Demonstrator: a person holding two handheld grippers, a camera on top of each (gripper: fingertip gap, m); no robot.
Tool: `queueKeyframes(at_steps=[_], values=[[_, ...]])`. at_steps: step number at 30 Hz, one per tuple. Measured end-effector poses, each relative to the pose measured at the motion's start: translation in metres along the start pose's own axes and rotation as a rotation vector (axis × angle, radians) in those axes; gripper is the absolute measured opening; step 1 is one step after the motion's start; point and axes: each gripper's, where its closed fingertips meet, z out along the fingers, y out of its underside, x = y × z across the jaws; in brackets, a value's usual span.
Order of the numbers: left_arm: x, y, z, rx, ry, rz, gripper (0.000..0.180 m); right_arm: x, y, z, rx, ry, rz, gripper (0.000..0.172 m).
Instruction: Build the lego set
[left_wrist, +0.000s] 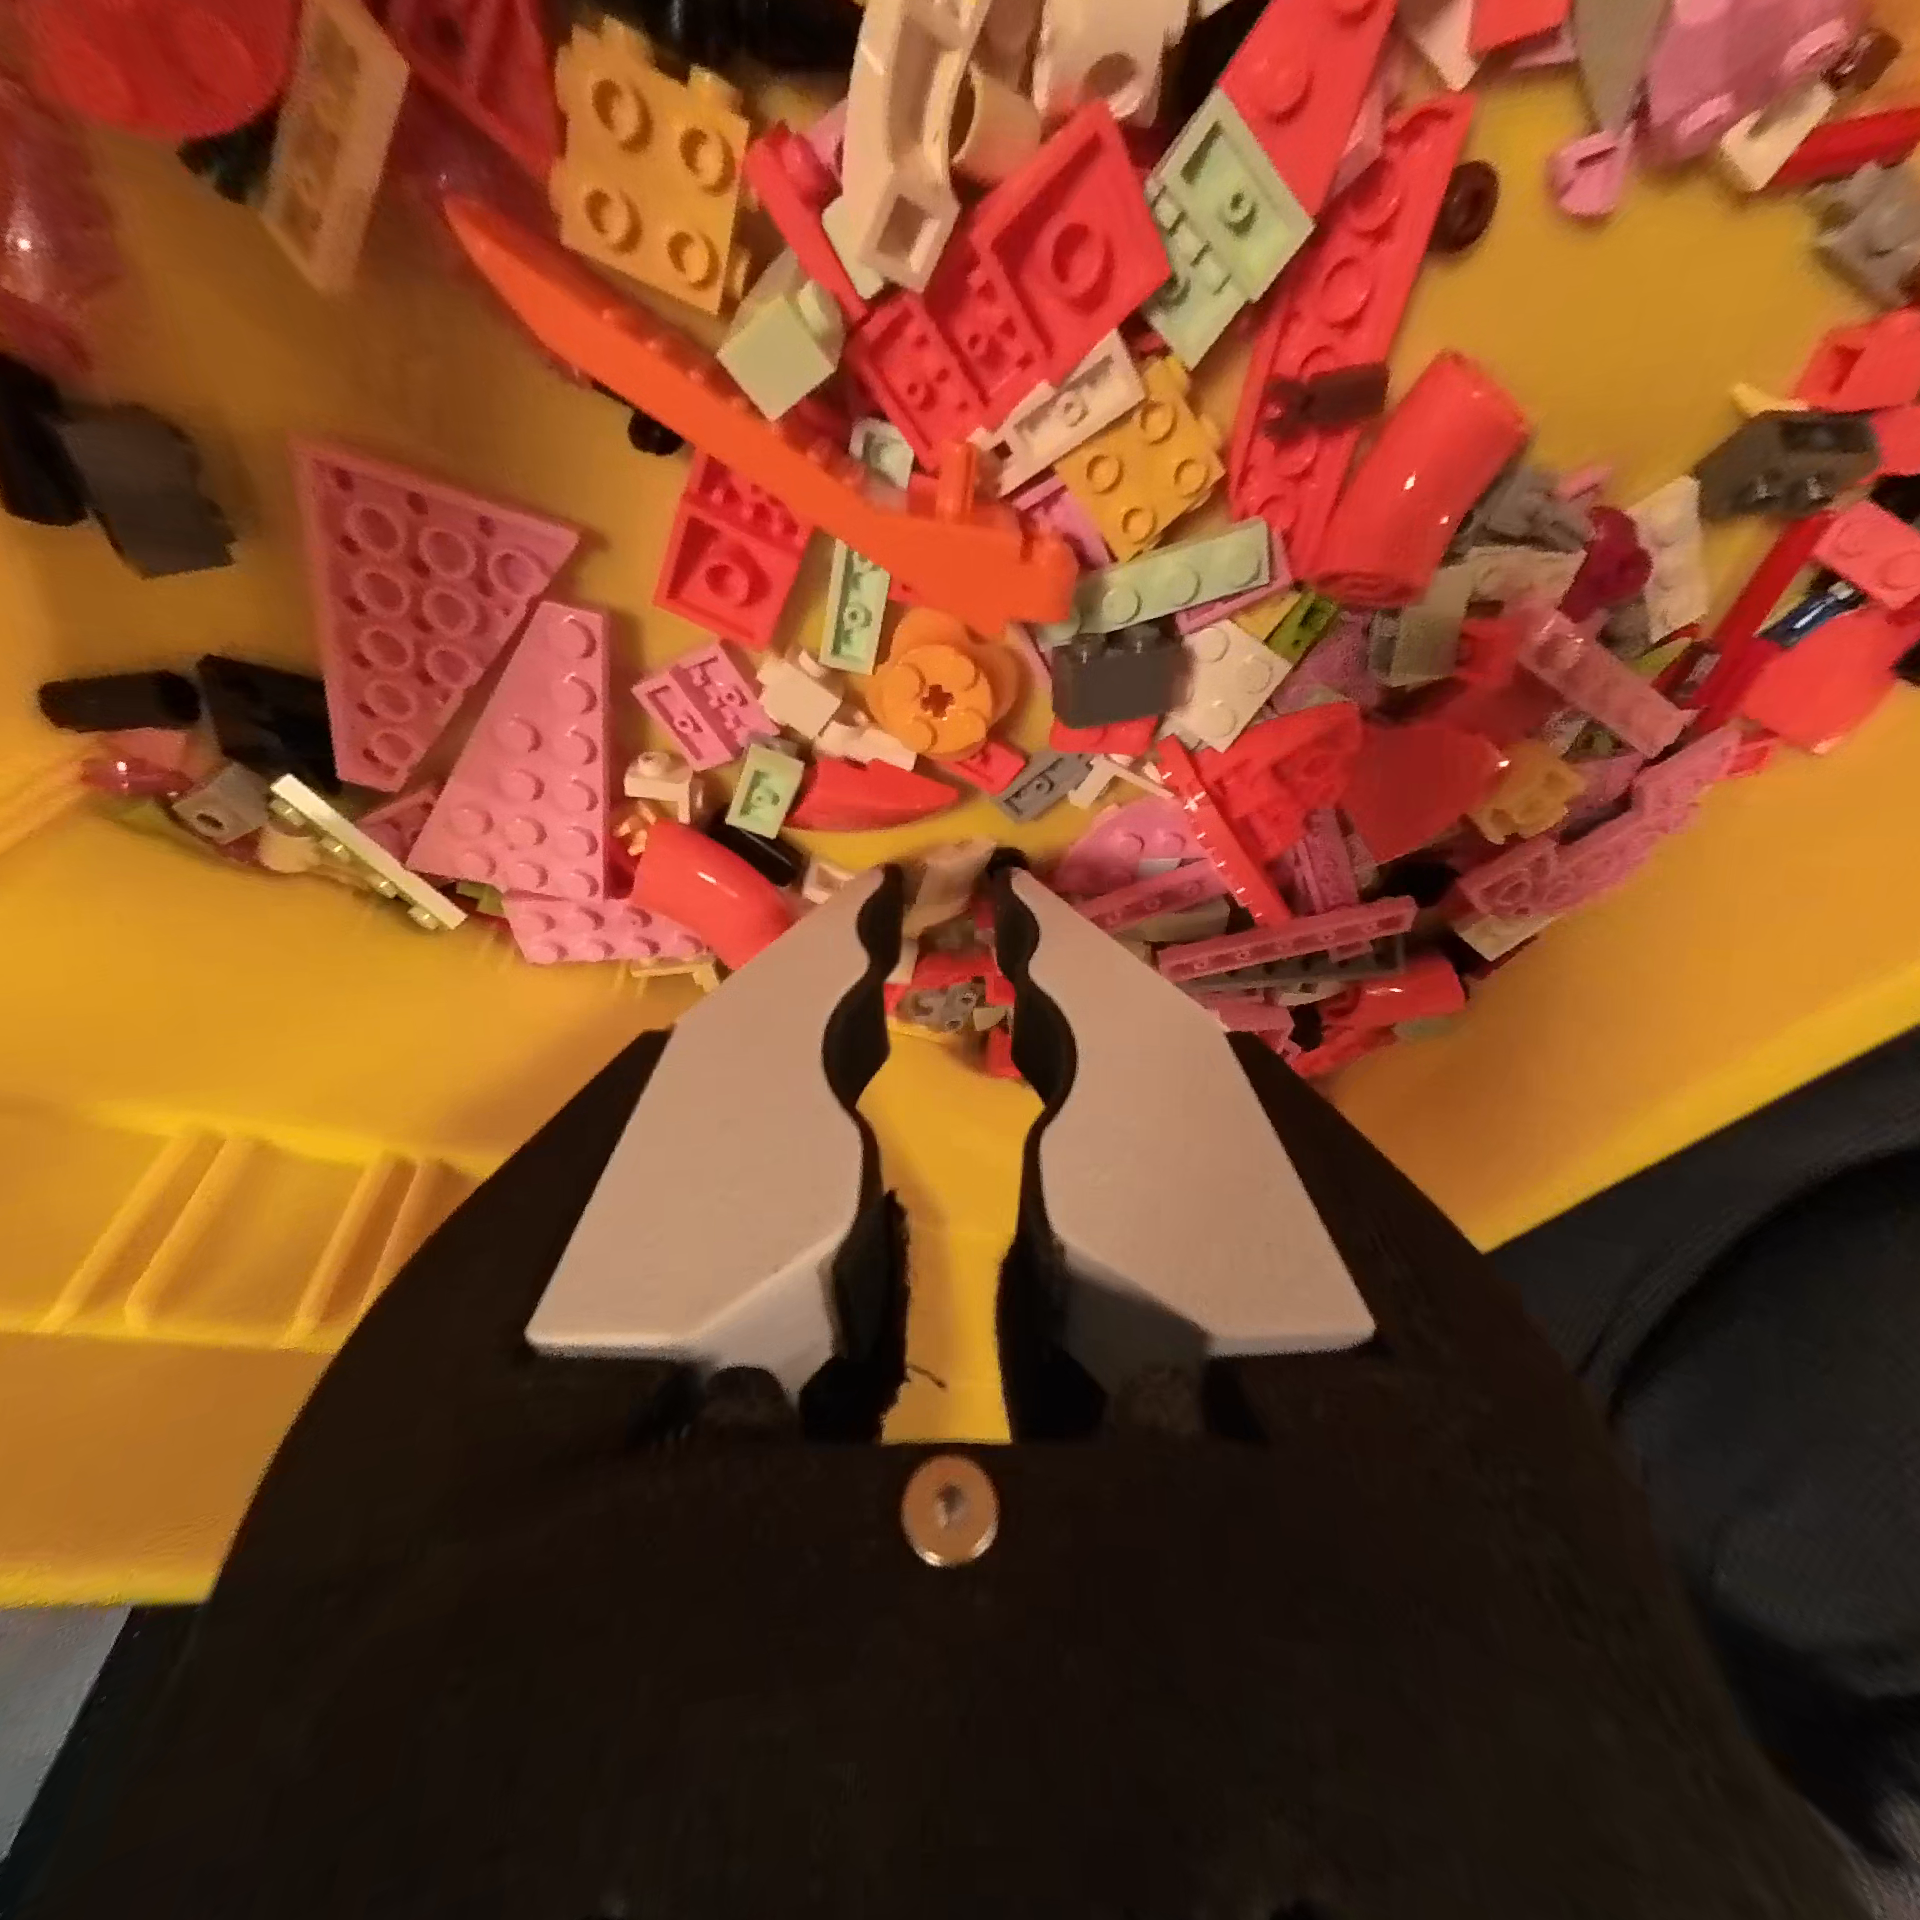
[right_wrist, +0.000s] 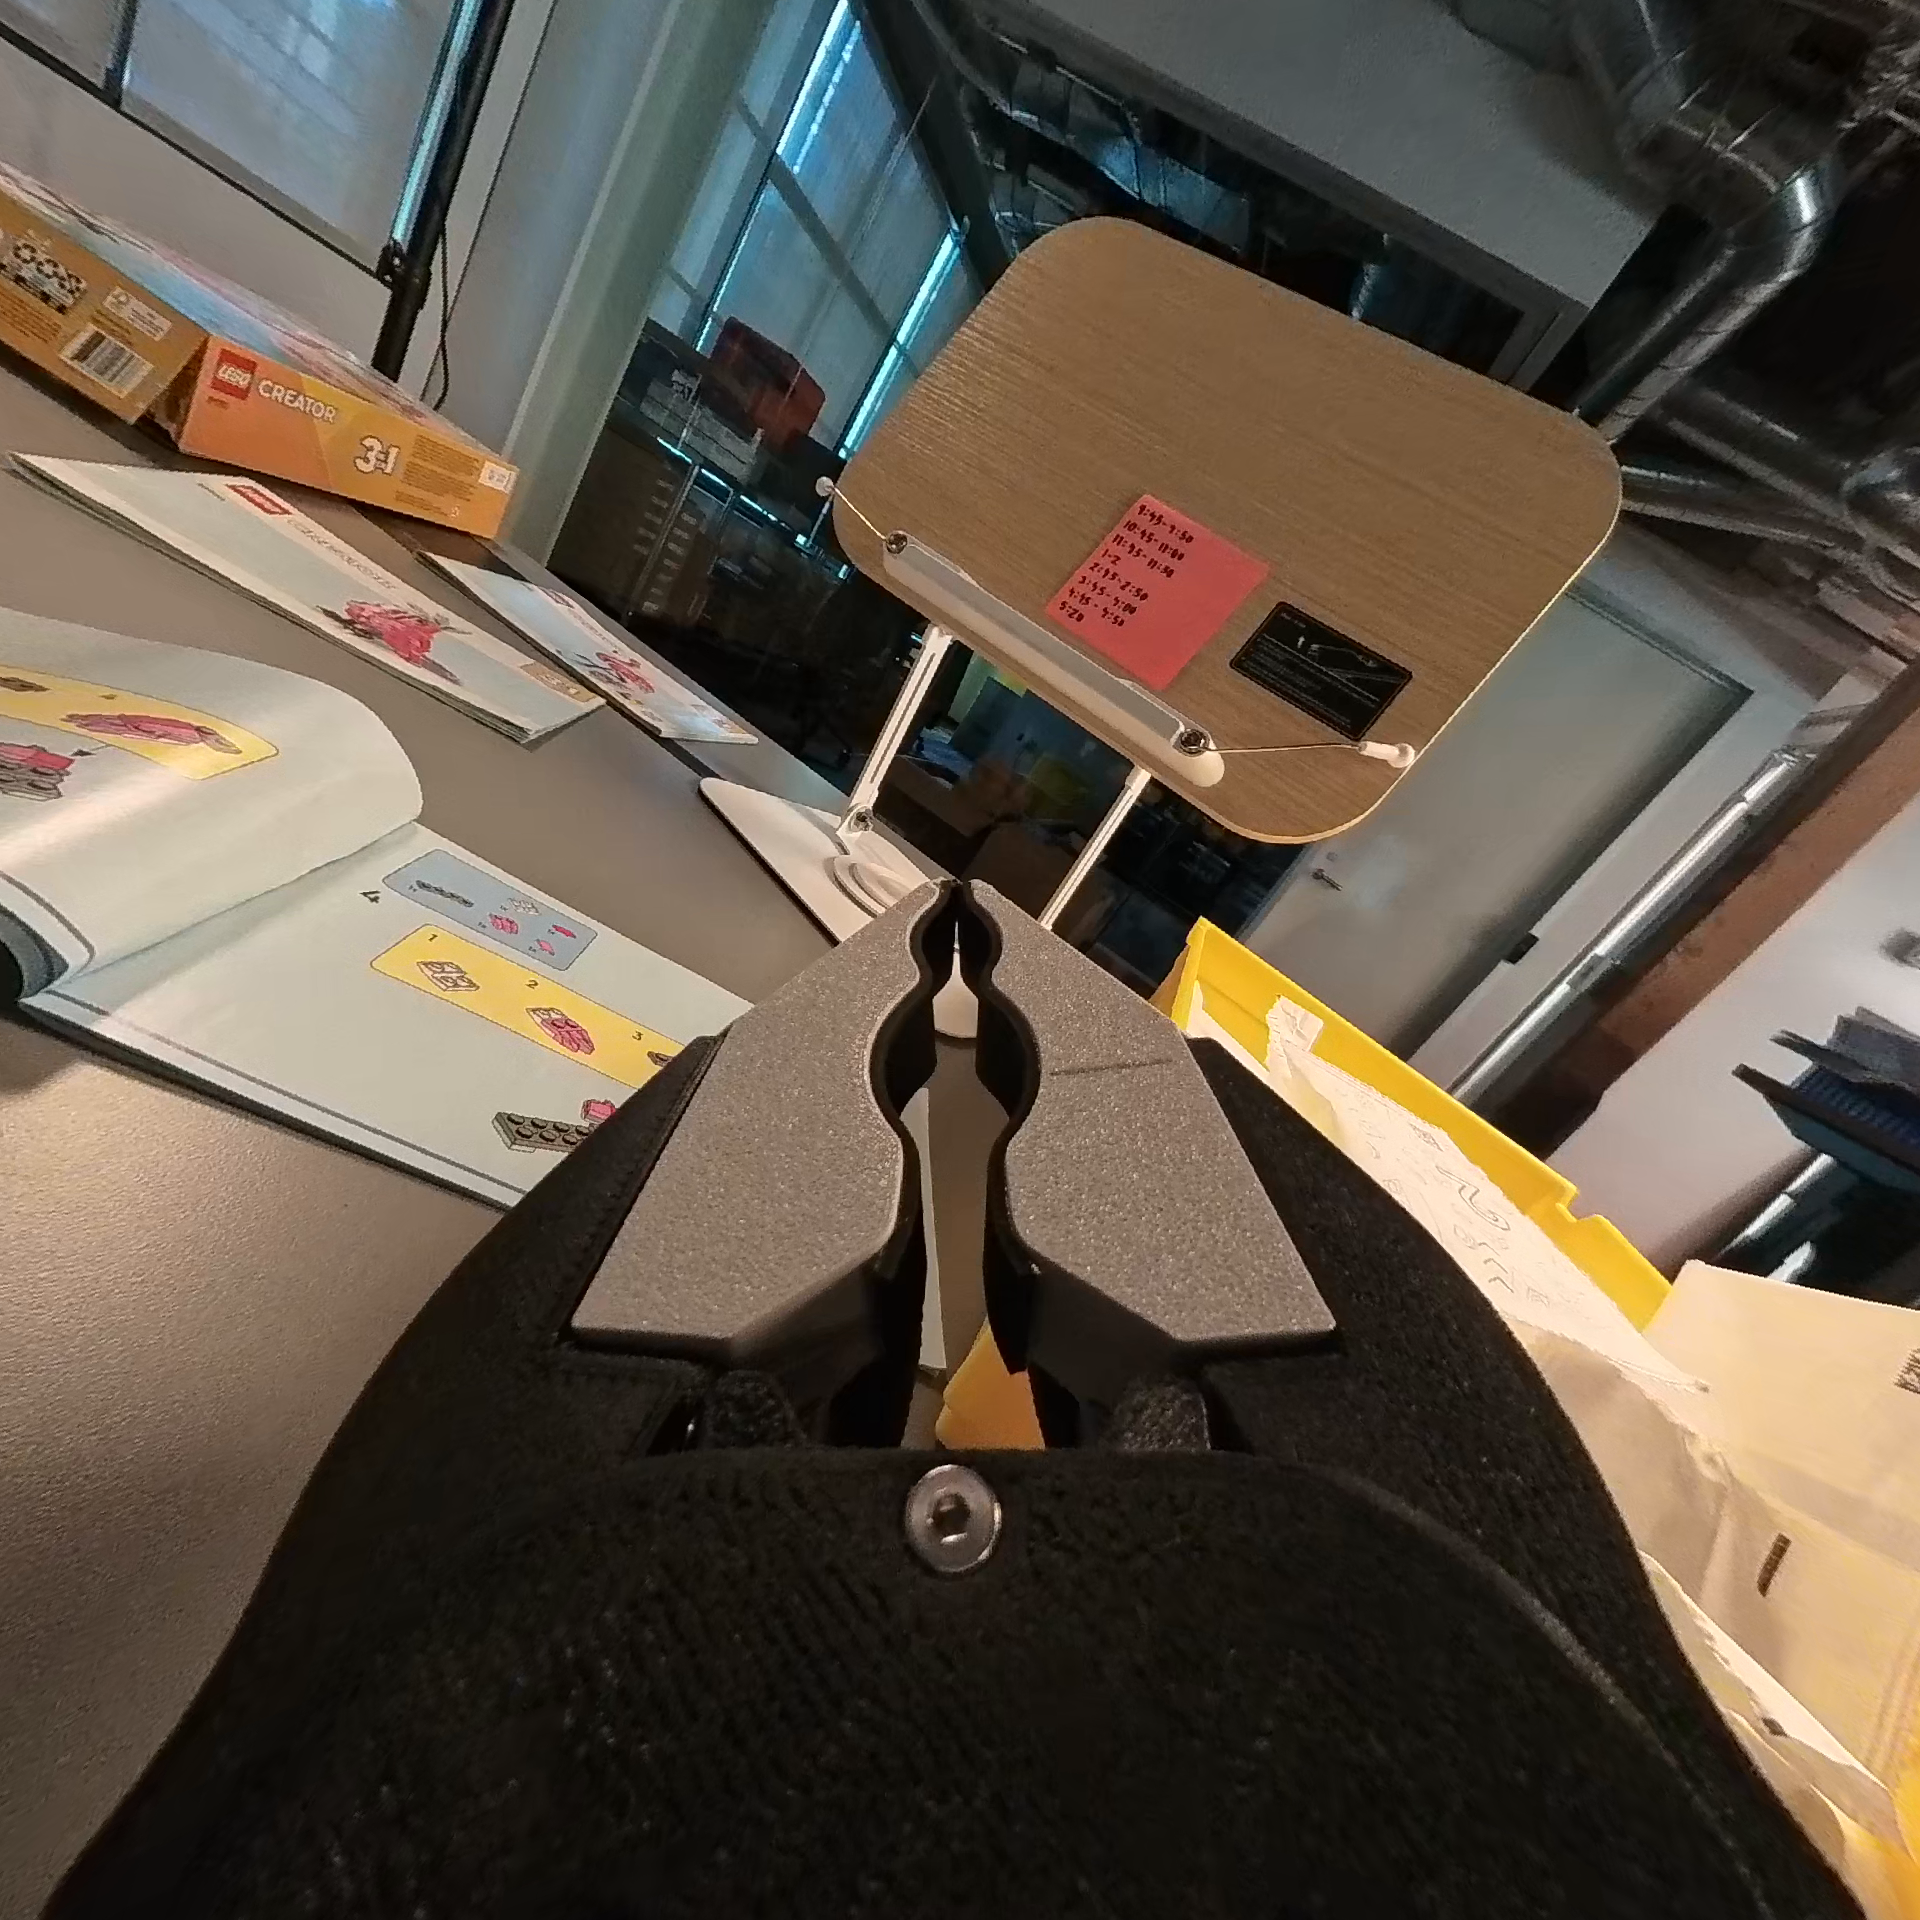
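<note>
The left gripper (left_wrist: 943, 883) sits low over a yellow tray (left_wrist: 260, 1039) full of loose building bricks, and its fingers stand narrow with a small beige piece (left_wrist: 951, 878) right between the tips. The piece looks longer than wide, its long axis running up-down in the frame, away from the camera. Both pads seem to touch it, though it's blurry there, so I'd call it pinched but can't swear how firmly.

Around it: a curved red piece (left_wrist: 707, 883) just left of the fingertips, two pink wedge plates (left_wrist: 520, 769) further left, and an orange round flower-ish piece (left_wrist: 935, 698) above. A long orange blade-shaped piece (left_wrist: 748, 416) runs diagonally from upper left down toward centre. A heap of red, pink, mint and yellow plates (left_wrist: 1195, 468) fills the upper right. The tray floor shows bare at lower left, with moulded ribs (left_wrist: 229, 1236) in it.

The right gripper (right_wrist: 958, 885) is up in the air with its fingertips closed together on nothing. Below it is a grey tabletop (right_wrist: 582, 810) with an open instruction booklet (right_wrist: 312, 914) at left, two more booklets (right_wrist: 343, 592) behind that, and an orange set box (right_wrist: 343, 436) at upper left. A wooden book stand (right_wrist: 1247, 457) on a white base sits centre frame, with a pink sticky note (right_wrist: 1153, 587) and a black label (right_wrist: 1320, 665) on it. At right is a yellow bin (right_wrist: 1455, 1132) holding crumpled plastic bags (right_wrist: 1403, 1143). Behind that: windows, a grey door and ceiling ducts.
</note>
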Motion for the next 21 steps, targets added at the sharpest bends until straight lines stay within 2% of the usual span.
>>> queueKeyframes(at_steps=[5, 9, 12, 14, 18, 21], values=[[-0.002, -0.004, -0.008, 0.057, 0.003, 0.021, 0.005, 0.000, 0.000, 0.000, 0.000, 0.000, 0.000, 0.000], [0.008, -0.014, -0.023, 0.195, 0.047, 0.086, 0.004, 0.000, 0.000, 0.000, 0.001, 0.000, -0.003, 0.000], [0.020, -0.027, -0.043, 0.419, 0.022, 0.242, 0.005, 0.000, -0.001, 0.000, 0.002, 0.001, -0.004, 0.000], [0.035, -0.035, -0.064, 0.632, -0.014, 0.385, 0.005, 0.000, -0.001, 0.000, 0.003, 0.000, -0.007, 0.000], [0.075, -0.027, -0.110, 1.051, -0.222, 0.769, 0.005, -0.001, -0.001, 0.000, 0.002, -0.004, -0.011, 0.000], [0.095, -0.013, -0.126, 1.216, -0.423, 0.922, 0.005, -0.002, -0.001, 0.000, 0.002, -0.006, -0.012, 0.000]])
